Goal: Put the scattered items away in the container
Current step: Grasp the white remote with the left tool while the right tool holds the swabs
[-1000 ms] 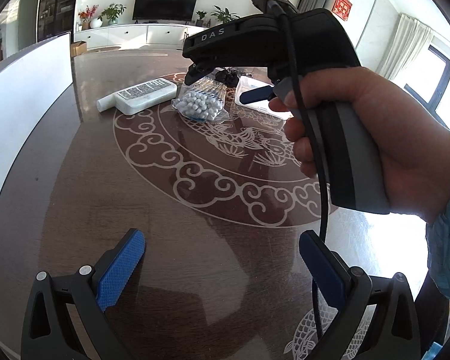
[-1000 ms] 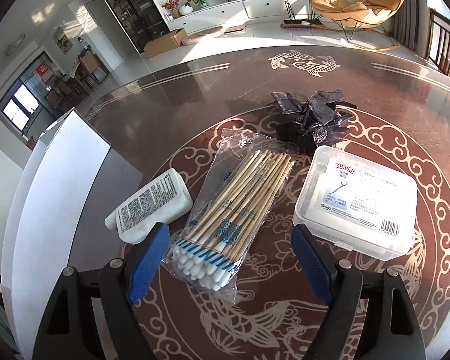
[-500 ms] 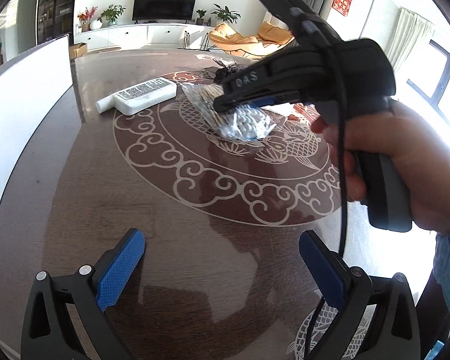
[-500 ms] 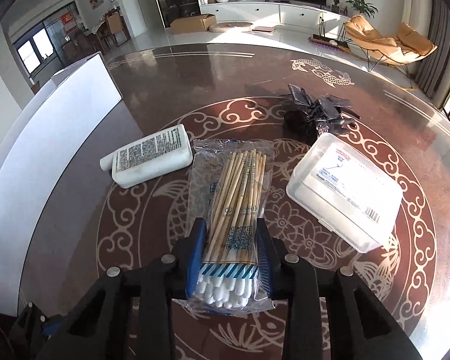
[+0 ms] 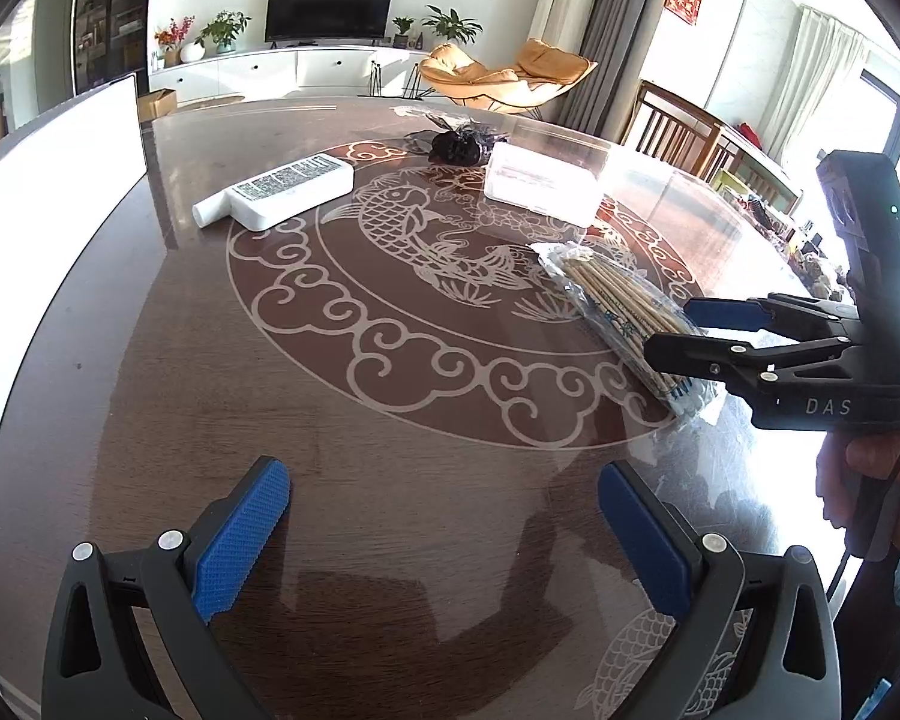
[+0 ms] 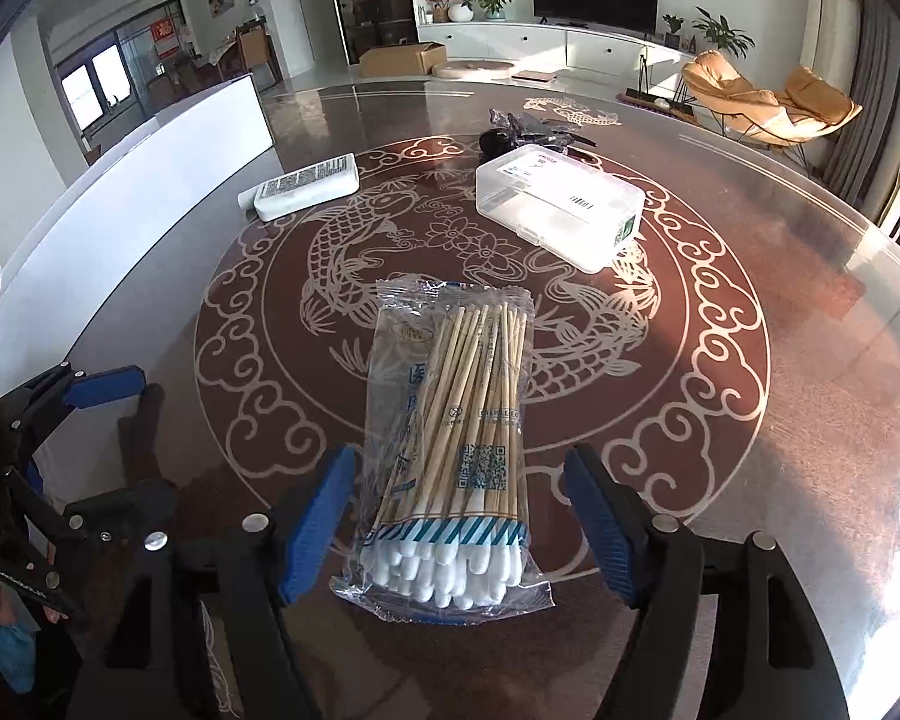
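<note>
In the right wrist view the right tool (image 6: pixel 459 519) sits low in the frame with its blue pads spread wide, one on each side of the cotton swab packet (image 6: pixel 450 456), neither pad touching the plastic. The packet lies flat on the table (image 6: pixel 810 360), white tips toward the camera, at the lower centre of the frame. Above it, right of centre, lies the clear plastic box (image 6: pixel 561 204); the white tube (image 6: pixel 303 186) rests at the upper left, and a dark crumpled item (image 6: pixel 525 132), perhaps a wrapped bow, sits beyond the box. In the left wrist view the left tool (image 5: pixel 444 534) hovers over bare table with its pads wide apart, gripping nothing.
</note>
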Tool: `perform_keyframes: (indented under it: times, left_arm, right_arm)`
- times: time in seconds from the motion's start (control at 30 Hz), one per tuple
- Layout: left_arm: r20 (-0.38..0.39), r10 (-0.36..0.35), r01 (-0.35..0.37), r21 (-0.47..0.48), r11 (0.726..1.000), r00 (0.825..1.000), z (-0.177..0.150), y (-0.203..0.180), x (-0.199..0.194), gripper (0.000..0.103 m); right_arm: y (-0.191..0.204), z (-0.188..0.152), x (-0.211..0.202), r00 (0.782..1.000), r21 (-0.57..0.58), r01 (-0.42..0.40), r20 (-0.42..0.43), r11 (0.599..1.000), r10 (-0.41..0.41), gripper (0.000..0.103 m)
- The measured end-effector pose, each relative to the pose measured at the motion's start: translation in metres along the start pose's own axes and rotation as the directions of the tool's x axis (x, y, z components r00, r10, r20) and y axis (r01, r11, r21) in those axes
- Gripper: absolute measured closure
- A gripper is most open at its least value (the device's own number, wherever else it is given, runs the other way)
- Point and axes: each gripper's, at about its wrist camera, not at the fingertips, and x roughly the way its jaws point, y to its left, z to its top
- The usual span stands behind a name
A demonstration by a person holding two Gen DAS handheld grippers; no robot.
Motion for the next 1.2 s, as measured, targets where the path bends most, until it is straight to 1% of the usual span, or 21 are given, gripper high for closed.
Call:
perform_keyframes:
  times: [0.07,0.13,0.23,0.3,0.33,0.37,0.4,0.43,0.5,0.57,0.63,0.7,0.77,0.83,0.9,0.93,1.0,1.1,1.13,1.17,1.2]
  left_arm:
    - [0.003,-0.006,0.006,-0.005,1.0,1.0,-0.001,0.001,-0.001,0.0]
    - [0.006,-0.012,0.012,-0.009,1.0,1.0,-0.003,0.002,-0.002,0.0]
    - [0.012,-0.027,0.027,-0.019,0.999,1.0,-0.004,0.004,-0.003,0.0]
    - [0.019,-0.051,0.051,-0.032,0.998,0.999,-0.004,0.008,-0.004,0.0]
    - [0.015,-0.067,0.068,-0.036,0.997,0.998,-0.002,0.01,-0.005,0.0]
    - [-0.005,-0.069,0.069,-0.036,0.997,0.998,0.002,0.013,-0.003,0.0]
    - [-0.029,-0.045,0.044,-0.032,0.998,0.999,0.009,0.018,-0.002,0.0]
    - [-0.035,-0.011,0.01,-0.025,1.0,0.999,0.018,0.024,-0.001,0.0]
    - [-0.007,0.052,-0.052,-0.015,0.999,0.999,0.045,0.043,-0.003,0.0]
    - [0.019,0.073,-0.072,-0.008,0.997,0.997,0.079,0.063,-0.001,0.0]
    - [0.018,0.087,-0.087,0.02,0.996,0.996,0.113,0.079,0.008,0.0]
    - [0.01,0.075,-0.076,0.073,0.994,0.997,0.141,0.087,0.024,0.0]
    - [-0.039,0.049,-0.043,0.152,0.987,0.998,0.158,0.087,0.047,0.0]
    - [-0.114,0.07,-0.039,0.252,0.967,0.991,0.164,0.083,0.071,0.0]
    - [-0.143,0.119,-0.061,0.357,0.932,0.983,0.161,0.076,0.089,0.0]
    - [-0.146,0.137,-0.072,0.385,0.92,0.98,0.159,0.075,0.095,0.0]
    - [-0.165,0.143,-0.068,0.391,0.918,0.976,0.158,0.079,0.104,0.0]
    - [-0.178,0.097,-0.031,0.34,0.94,0.979,0.161,0.09,0.106,0.0]
    - [-0.187,0.069,-0.008,0.307,0.952,0.98,0.162,0.095,0.106,0.008]
    - [-0.169,0.074,-0.024,0.28,0.96,0.983,0.163,0.098,0.104,0.022]
    - [-0.159,0.079,-0.038,0.251,0.967,0.984,0.165,0.101,0.101,0.031]
  right_arm:
    - [0.004,-0.002,-0.001,1.0,-0.002,-0.008,0.022,1.0,0.008,0.028]
    - [0.012,-0.003,0.004,1.0,-0.026,0.002,0.011,1.0,-0.002,0.028]
    - [0.027,-0.006,0.019,0.998,-0.096,0.052,-0.014,0.994,-0.054,0.028]
    - [0.03,-0.008,0.018,0.998,-0.109,0.061,0.017,0.992,-0.06,0.028]
    - [0.028,-0.009,0.017,0.998,-0.098,0.057,0.022,0.994,-0.055,0.031]
    - [0.026,-0.011,0.016,0.998,-0.082,0.055,0.032,0.995,-0.053,0.046]
    - [0.024,-0.012,0.012,0.997,-0.073,0.062,0.049,0.995,-0.059,0.058]
    - [0.023,-0.013,0.011,0.996,-0.067,0.067,0.055,0.996,-0.064,0.063]
    - [0.021,-0.016,0.009,0.996,-0.053,0.061,0.068,0.997,-0.057,0.063]
    - [0.02,-0.017,0.007,0.996,-0.049,0.058,0.076,0.997,-0.054,0.063]
    - [0.019,-0.017,0.007,0.996,-0.045,0.052,0.076,0.998,-0.049,0.063]
    - [0.018,-0.017,0.007,0.996,-0.038,0.041,0.077,0.998,-0.038,0.063]
    - [0.016,-0.016,0.007,0.997,-0.03,0.029,0.078,0.999,-0.027,0.063]
    - [0.015,-0.016,0.008,0.997,-0.024,0.021,0.079,0.999,-0.019,0.063]
    - [0.015,-0.016,0.008,0.997,-0.022,0.017,0.079,1.0,-0.015,0.063]
    - [0.015,-0.016,0.008,0.997,-0.022,0.016,0.079,1.0,-0.014,0.063]
    - [0.014,-0.015,0.009,0.997,-0.02,0.013,0.08,1.0,-0.011,0.062]
    - [0.01,-0.015,0.008,0.996,-0.006,-0.008,0.083,1.0,0.009,0.062]
    - [0.009,-0.015,0.008,0.996,0.001,-0.019,0.085,1.0,0.018,0.063]
    - [0.007,-0.016,0.007,0.996,0.008,-0.028,0.086,1.0,0.027,0.063]
    - [0.006,-0.016,0.007,0.996,0.012,-0.035,0.087,0.999,0.034,0.063]
